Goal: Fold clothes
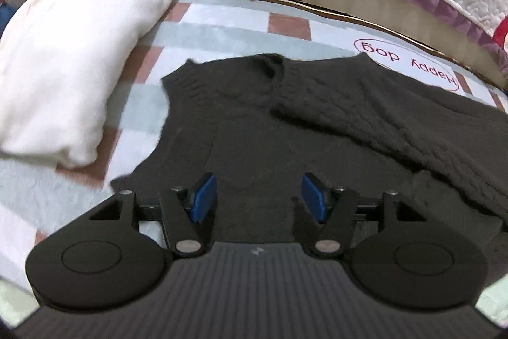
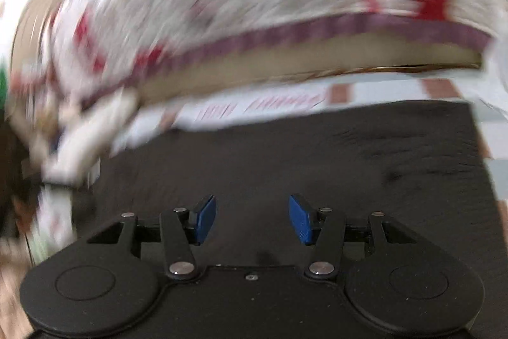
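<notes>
Left gripper and right gripper both gape empty over dark sweater; loose folded-over flap could slip undone if pinched thin.

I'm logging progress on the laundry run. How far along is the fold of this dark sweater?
Begun, not finished. Done: one sleeve already lies folded across the sweater, which is spread on the checked mat. In hand: nothing; the left gripper and right gripper both hover over the knit with jaws open and empty. Left: the remaining folds; the right view is too blurred to tell more.
</notes>
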Demonstrator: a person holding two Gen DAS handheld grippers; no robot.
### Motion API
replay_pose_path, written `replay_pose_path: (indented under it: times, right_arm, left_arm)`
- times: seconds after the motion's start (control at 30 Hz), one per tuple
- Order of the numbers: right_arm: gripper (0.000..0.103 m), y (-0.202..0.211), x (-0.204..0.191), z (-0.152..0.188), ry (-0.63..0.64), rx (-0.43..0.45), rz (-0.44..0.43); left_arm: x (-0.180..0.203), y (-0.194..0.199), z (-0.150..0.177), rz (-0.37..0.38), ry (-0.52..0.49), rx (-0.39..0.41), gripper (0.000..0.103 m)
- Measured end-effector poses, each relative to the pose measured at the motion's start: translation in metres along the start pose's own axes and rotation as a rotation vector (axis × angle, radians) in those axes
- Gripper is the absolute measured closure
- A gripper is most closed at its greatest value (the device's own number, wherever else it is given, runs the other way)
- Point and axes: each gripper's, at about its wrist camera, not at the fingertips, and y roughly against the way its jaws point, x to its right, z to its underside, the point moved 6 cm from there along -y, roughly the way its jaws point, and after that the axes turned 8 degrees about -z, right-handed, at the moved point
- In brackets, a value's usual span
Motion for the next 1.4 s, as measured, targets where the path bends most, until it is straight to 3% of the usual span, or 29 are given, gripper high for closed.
replay_pose_path:
  times: [0.07,0.2,0.33,0.5,0.57,0.7,0.83,0.87,0.9,0.97,1.13,1.23,1.4]
  right_arm:
    - [0.046,-0.023,-0.05,0.011,0.166,-0.081,0.014]
    - [0.046,-0.061,-0.127,0.028,0.277,-0.192,-0.114]
    - [0.046,-0.094,-0.174,0.053,0.278,-0.292,-0.237]
    - [0.046,-0.118,-0.207,0.079,0.357,-0.344,-0.249]
    - [0.045,-0.131,-0.216,0.084,0.394,-0.36,-0.249]
    - [0.044,-0.157,-0.232,0.09,0.48,-0.355,-0.213]
    - [0.042,-0.175,-0.238,0.089,0.483,-0.287,-0.24]
    - [0.05,-0.178,-0.24,0.088,0.461,-0.276,-0.265]
    - [0.079,-0.179,-0.241,0.088,0.422,-0.277,-0.305]
    - [0.08,-0.177,-0.239,0.088,0.305,-0.301,-0.347]
    - [0.081,-0.168,-0.221,0.093,0.074,-0.328,-0.395]
    - [0.079,-0.163,-0.223,0.096,0.066,-0.31,-0.377]
    - [0.069,-0.149,-0.232,0.096,0.165,-0.309,-0.304]
  left_arm:
    - [-0.01,0.001,0.007,0.015,0.062,-0.024,0.034]
    - [-0.033,-0.006,0.024,0.023,0.18,-0.098,0.034]
    - [-0.041,-0.004,0.029,0.064,0.24,-0.113,0.034]
    - [-0.036,-0.008,0.047,0.182,0.319,-0.179,0.034]
    - [-0.033,-0.012,0.052,0.189,0.324,-0.198,0.033]
    - [-0.033,-0.012,0.047,0.167,0.327,-0.162,0.035]
    - [-0.038,-0.016,0.043,0.15,0.329,-0.127,0.056]
    - [-0.038,-0.016,0.043,0.141,0.326,-0.119,0.061]
    - [-0.038,-0.016,0.043,0.142,0.328,-0.114,0.062]
    - [-0.04,-0.013,0.043,0.146,0.342,-0.111,0.063]
    - [-0.045,-0.012,0.043,0.159,0.387,-0.121,0.063]
    - [-0.046,-0.01,0.043,0.17,0.414,-0.131,0.059]
    - [-0.046,-0.01,0.05,0.23,0.472,-0.17,0.043]
